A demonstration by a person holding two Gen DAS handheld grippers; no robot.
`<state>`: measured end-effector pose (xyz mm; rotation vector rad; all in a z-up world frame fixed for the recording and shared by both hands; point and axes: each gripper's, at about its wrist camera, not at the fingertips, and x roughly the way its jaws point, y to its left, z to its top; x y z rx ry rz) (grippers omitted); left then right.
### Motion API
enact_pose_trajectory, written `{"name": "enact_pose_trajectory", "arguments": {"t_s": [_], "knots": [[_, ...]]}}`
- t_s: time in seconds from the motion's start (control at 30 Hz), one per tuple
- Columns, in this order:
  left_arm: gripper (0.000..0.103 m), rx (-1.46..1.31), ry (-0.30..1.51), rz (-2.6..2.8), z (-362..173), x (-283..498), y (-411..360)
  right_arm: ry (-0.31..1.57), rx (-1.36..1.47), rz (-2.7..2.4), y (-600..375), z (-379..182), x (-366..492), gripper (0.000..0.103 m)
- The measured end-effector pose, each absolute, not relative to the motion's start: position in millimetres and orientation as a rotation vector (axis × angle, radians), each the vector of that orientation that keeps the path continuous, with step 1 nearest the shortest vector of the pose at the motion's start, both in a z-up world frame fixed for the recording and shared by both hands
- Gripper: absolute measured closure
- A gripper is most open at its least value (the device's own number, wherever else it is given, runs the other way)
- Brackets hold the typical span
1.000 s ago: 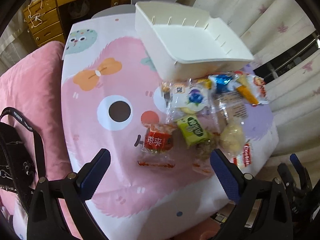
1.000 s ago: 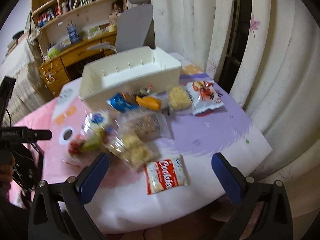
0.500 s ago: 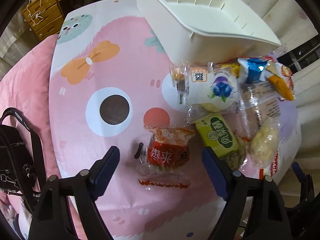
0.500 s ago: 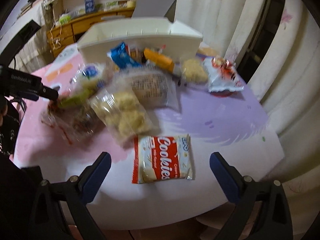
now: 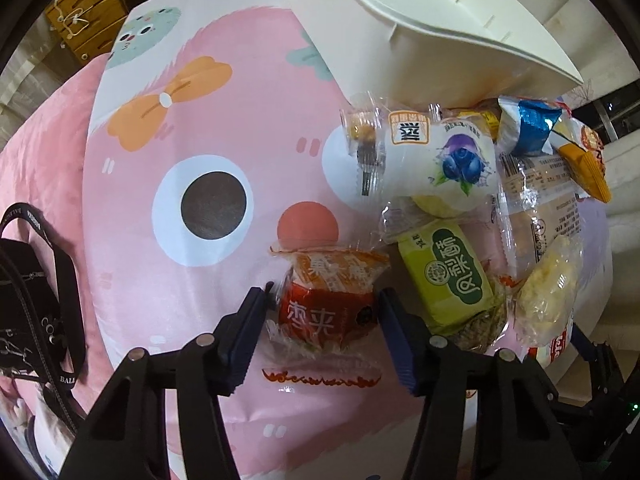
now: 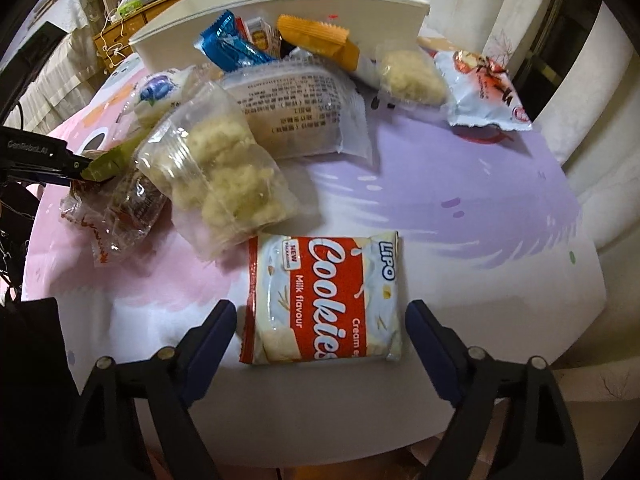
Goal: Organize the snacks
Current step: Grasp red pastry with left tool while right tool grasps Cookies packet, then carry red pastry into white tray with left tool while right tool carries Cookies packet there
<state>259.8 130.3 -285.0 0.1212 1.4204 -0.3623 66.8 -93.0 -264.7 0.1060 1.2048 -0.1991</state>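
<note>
Since half a second ago the left gripper has narrowed its blue pads around the red-and-orange snack packet, whose crinkly clear wrapper now sits clamped between them on the pink cartoon-print tablecloth. Just right of it lies a flat green rectangular packet, then a glossy white blueberry pouch and a lumpy clear bag of pale puffs, all heaped before the smooth white plastic bin. The right gripper has dropped closer and stands spread wide on either side of the pillow-shaped Cookies packet, its fingers not touching it. Beyond rest a printed clear bag and a crumpled white-and-red foil pouch.
</note>
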Motion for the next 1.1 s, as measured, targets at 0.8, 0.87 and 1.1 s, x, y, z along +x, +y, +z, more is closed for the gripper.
{"name": "enact_pose_trajectory", "arguments": {"t_s": [0.8, 0.87, 1.1], "knots": [[0.056, 0.120, 1.433, -0.322, -280.0, 227.3, 167.9, 1.234, 0.131, -0.236, -82.5, -262.2, 72.4, 0.044], [0.056, 0.129, 1.428, -0.323, -276.6, 223.4, 172.7, 1.237, 0.134, -0.249, -80.2, -261.5, 69.8, 0.046], [0.056, 0.142, 1.411, -0.368, -257.5, 211.6, 184.9, 1.242, 0.181, -0.274, -70.1, -256.9, 59.9, 0.052]]}}
